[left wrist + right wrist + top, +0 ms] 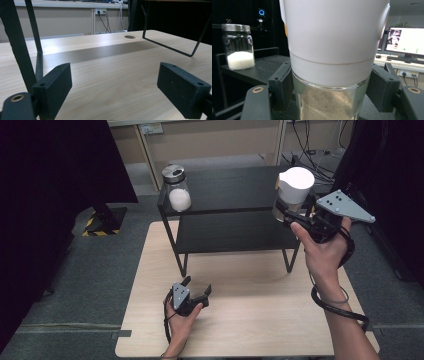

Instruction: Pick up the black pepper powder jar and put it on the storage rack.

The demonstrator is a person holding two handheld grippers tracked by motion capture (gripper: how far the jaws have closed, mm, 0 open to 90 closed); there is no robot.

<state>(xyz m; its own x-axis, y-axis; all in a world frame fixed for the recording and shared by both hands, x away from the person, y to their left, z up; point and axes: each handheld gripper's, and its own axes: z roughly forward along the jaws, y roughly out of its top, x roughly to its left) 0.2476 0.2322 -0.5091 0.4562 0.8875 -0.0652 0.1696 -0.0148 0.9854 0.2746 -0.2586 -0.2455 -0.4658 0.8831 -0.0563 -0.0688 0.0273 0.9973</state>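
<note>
My right claw (286, 215) is clamped on the white-capped glass shaker (295, 190), the pads pressing its clear lower body just under the cap; in the right gripper view the brownish powder sits low in the glass. In the high view the shaker is at the upper right, over the right end of the black shelf's (230, 190) top board. Whether its base touches the board I cannot tell, so I judge the grip made and the carry or set-down not finished.

My left claw (196, 292) rests on the wooden table (260, 320) at lower centre, jaws apart with nothing between them.

The shelf's right edge is just beside the shaker, so that side needs care. The salt jar (176, 187) stands well apart at the shelf's left end, leaving the board between them free, and the table in front is bare.
</note>
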